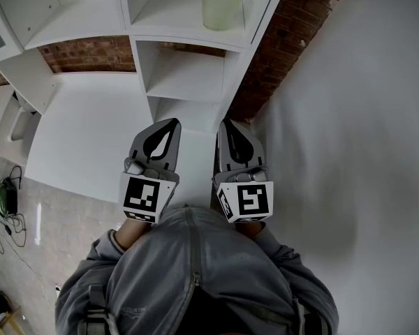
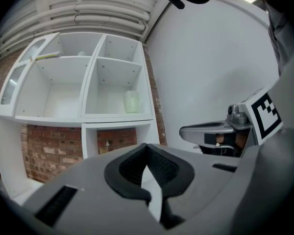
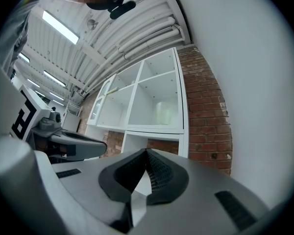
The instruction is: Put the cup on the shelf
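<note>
A pale, translucent cup (image 1: 222, 5) stands upright in a compartment of the white shelf unit (image 1: 188, 75). It shows too in the left gripper view, cup (image 2: 131, 102), and in the right gripper view, cup (image 3: 165, 112). Both grippers hover side by side well short of the shelf, close to the person's chest. My left gripper (image 1: 170, 123) is shut with nothing between its pads, its tips meeting in its own view, left gripper (image 2: 147, 146). My right gripper (image 1: 225, 123) is likewise shut and empty, seen also as right gripper (image 3: 147, 152).
A red brick wall (image 1: 91, 53) runs behind the shelf unit, and a plain white wall (image 1: 349, 131) fills the right. More white compartments (image 1: 63, 5) extend to the left. Cables and a green object (image 1: 3, 198) lie on the tiled floor at far left.
</note>
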The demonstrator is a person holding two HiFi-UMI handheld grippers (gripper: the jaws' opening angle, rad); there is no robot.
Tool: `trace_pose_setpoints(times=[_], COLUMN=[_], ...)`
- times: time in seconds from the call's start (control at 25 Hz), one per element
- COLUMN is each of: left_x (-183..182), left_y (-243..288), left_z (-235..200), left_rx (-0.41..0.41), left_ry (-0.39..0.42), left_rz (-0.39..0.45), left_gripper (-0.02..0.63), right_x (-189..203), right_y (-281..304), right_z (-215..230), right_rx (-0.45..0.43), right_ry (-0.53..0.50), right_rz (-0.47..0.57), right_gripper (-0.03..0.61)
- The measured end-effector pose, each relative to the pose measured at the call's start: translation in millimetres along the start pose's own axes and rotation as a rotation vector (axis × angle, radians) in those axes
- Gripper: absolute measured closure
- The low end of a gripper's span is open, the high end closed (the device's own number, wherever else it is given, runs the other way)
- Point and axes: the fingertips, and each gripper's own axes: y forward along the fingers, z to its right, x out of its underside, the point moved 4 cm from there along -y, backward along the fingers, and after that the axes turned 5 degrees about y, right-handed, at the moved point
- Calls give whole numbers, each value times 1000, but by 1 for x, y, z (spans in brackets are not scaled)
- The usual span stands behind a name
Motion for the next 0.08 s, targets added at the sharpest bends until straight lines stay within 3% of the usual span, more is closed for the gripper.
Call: trace_pose_setpoints(times=[0.08], left_x=[-1], left_y=[2], left_z=[0], left_rx=[3], left_ry=[0], left_rz=[2], left_gripper=[607], right_x=[-1], right_y=[1], right_z=[0], right_rx=[-1], right_ry=[0], right_rz=[4], right_gripper=[552])
